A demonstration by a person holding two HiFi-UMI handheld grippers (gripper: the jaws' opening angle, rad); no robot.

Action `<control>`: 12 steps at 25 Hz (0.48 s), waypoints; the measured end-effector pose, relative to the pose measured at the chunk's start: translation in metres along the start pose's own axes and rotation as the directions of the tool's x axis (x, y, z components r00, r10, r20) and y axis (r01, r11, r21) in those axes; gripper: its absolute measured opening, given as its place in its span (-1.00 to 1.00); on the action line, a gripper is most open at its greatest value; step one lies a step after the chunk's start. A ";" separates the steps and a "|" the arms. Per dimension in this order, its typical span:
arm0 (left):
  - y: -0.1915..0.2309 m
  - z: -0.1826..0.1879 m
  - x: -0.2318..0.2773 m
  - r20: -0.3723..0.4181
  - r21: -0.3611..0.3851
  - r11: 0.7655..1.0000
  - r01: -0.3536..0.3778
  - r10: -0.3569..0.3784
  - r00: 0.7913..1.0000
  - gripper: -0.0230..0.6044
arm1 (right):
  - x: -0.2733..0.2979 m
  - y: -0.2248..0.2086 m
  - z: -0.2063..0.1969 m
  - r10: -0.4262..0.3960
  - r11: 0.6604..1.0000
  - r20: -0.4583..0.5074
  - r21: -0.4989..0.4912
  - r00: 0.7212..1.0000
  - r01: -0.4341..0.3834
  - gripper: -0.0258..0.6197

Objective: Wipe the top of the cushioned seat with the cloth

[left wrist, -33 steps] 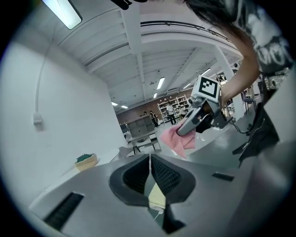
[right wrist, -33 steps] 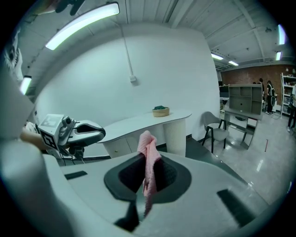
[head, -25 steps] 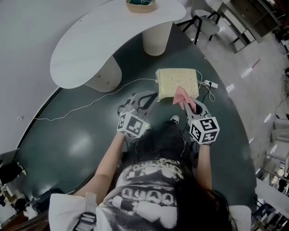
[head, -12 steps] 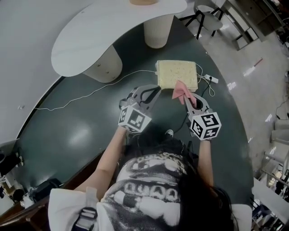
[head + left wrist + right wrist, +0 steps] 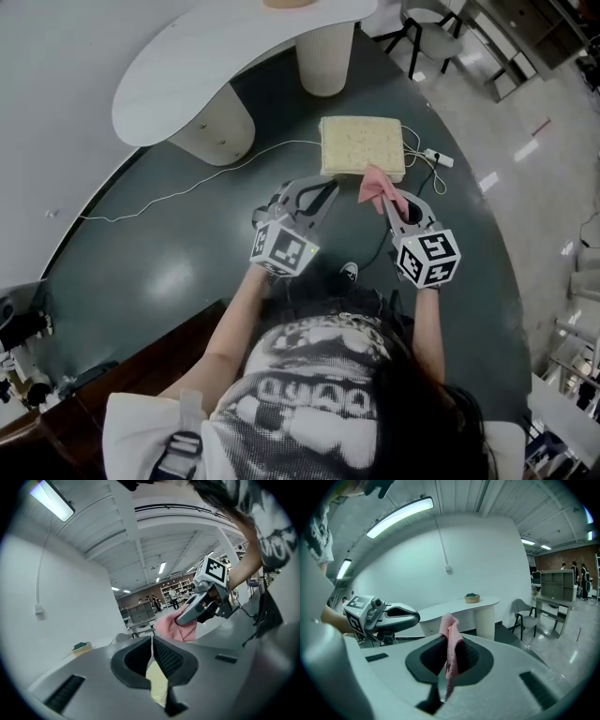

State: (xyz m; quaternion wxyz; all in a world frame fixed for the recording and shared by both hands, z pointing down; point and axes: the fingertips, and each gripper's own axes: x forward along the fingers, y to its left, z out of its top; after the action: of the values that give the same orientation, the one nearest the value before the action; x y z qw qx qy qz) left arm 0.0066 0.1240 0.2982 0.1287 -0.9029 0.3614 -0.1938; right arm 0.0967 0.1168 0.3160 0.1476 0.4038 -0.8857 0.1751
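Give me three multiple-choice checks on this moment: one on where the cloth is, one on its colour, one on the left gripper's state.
1. Where is the cloth?
A) on the white table
B) between the right gripper's jaws
C) spread flat on the cushioned seat

2. What colour is the cloth?
A) green
B) white
C) pink

3. How is the left gripper?
A) shut, empty
B) shut on the cloth
C) wide open

Answers:
1 B: the right gripper view shows the cloth pinched between that gripper's jaws.
2 C: it reads pink in all three views.
3 A: its jaws meet with nothing between them.
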 end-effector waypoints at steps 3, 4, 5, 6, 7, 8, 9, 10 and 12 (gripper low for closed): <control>-0.010 0.009 0.000 -0.002 0.009 1.000 -0.005 0.005 1.000 -0.89 | -0.012 -0.001 0.000 0.011 1.000 0.015 -0.007 1.000 -0.011 -0.89; -0.012 0.012 0.001 -0.003 0.011 1.000 -0.009 0.009 1.000 -0.89 | -0.016 -0.001 0.001 0.012 1.000 0.020 -0.008 1.000 -0.011 -0.89; -0.015 0.014 0.001 -0.003 0.013 1.000 -0.013 0.013 1.000 -0.89 | -0.020 -0.003 0.001 0.013 1.000 0.023 -0.009 1.000 -0.012 -0.89; -0.018 0.017 0.002 -0.003 0.015 1.000 -0.016 0.016 1.000 -0.89 | -0.024 -0.004 0.001 0.014 1.000 0.025 -0.011 1.000 -0.014 -0.89; -0.021 0.020 0.002 -0.003 0.017 1.000 -0.018 0.018 1.000 -0.89 | -0.028 -0.005 0.000 0.017 1.000 0.026 -0.013 1.000 -0.017 -0.89; -0.023 0.023 0.003 -0.003 0.019 1.000 -0.020 0.020 1.000 -0.89 | -0.031 -0.006 -0.001 0.020 1.000 0.027 -0.015 0.999 -0.019 -0.89; -0.026 0.025 0.004 -0.002 0.021 1.000 -0.022 0.022 1.000 -0.89 | -0.033 -0.007 -0.001 0.022 1.000 0.028 -0.018 0.999 -0.022 -0.89; -0.027 0.027 0.005 -0.001 0.023 0.999 -0.022 0.022 1.000 -0.89 | -0.034 -0.008 -0.001 0.024 1.000 0.029 -0.021 0.999 -0.023 -0.89; -0.029 0.029 0.006 0.002 0.028 0.999 -0.024 0.024 1.000 -0.89 | -0.035 -0.008 -0.001 0.028 0.999 0.031 -0.029 0.999 -0.027 -0.89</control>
State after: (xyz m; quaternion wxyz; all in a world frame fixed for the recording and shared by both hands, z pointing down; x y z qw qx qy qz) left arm 0.0405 0.1431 0.2847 0.1438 -0.8968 0.3694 -0.1966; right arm 0.1255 0.1357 0.3046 0.1372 0.3923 -0.8957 0.1582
